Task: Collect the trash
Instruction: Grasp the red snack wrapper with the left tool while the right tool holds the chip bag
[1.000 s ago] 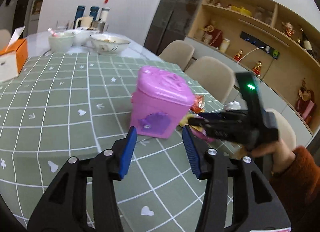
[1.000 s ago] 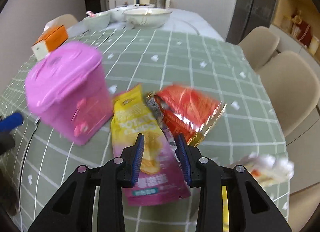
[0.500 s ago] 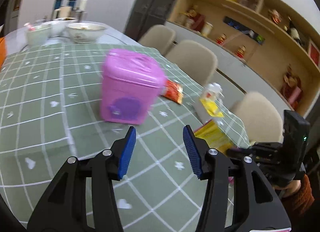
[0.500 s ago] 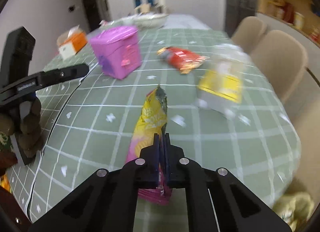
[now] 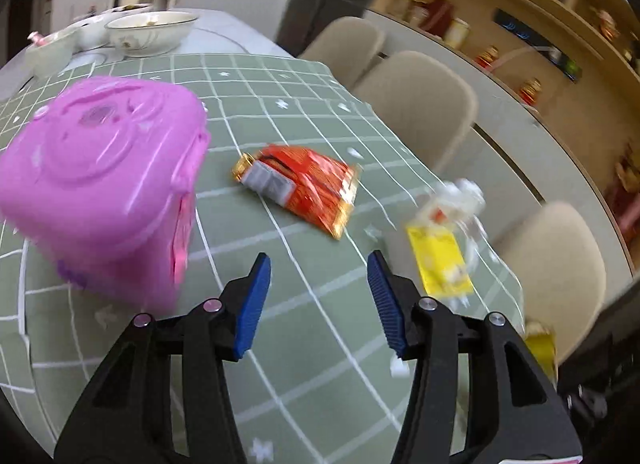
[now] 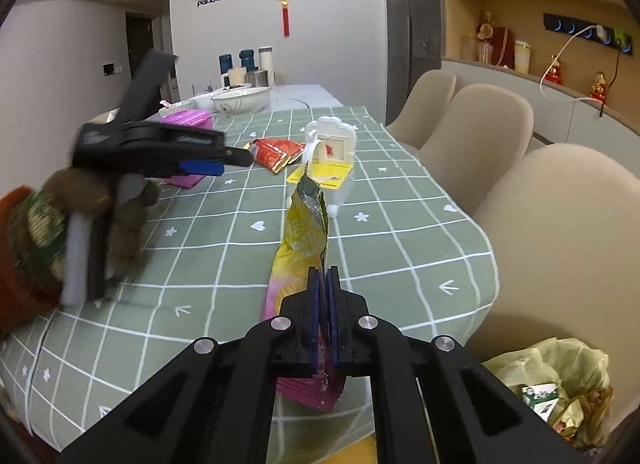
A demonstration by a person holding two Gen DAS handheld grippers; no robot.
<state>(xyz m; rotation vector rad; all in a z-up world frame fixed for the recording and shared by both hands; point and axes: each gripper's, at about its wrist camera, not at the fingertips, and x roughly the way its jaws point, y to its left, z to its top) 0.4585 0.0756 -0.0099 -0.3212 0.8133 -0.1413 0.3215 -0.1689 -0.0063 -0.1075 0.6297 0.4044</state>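
Note:
My right gripper [image 6: 323, 288] is shut on a yellow and pink snack bag [image 6: 301, 240] and holds it above the near part of the green table. My left gripper [image 5: 318, 296] is open and empty, hovering over the table, with a red snack wrapper [image 5: 304, 184] lying just beyond its tips. The red wrapper [image 6: 276, 153] also shows in the right wrist view, next to the left gripper [image 6: 218, 162]. A floor bin lined with a yellow-green bag [image 6: 560, 380] holds trash at the lower right.
A pink toy bin [image 5: 100, 188] stands left of my left gripper. A white and yellow toy chair [image 6: 330, 160] stands mid-table. Bowls [image 5: 152, 30] and cups are at the far end. Beige chairs [image 6: 476, 144] line the right side of the green tablecloth [image 6: 400, 224].
My right gripper has lifted the yellow and pink bag and drawn back toward the table's near edge. My left gripper has swung right, from the pink bin toward the red wrapper.

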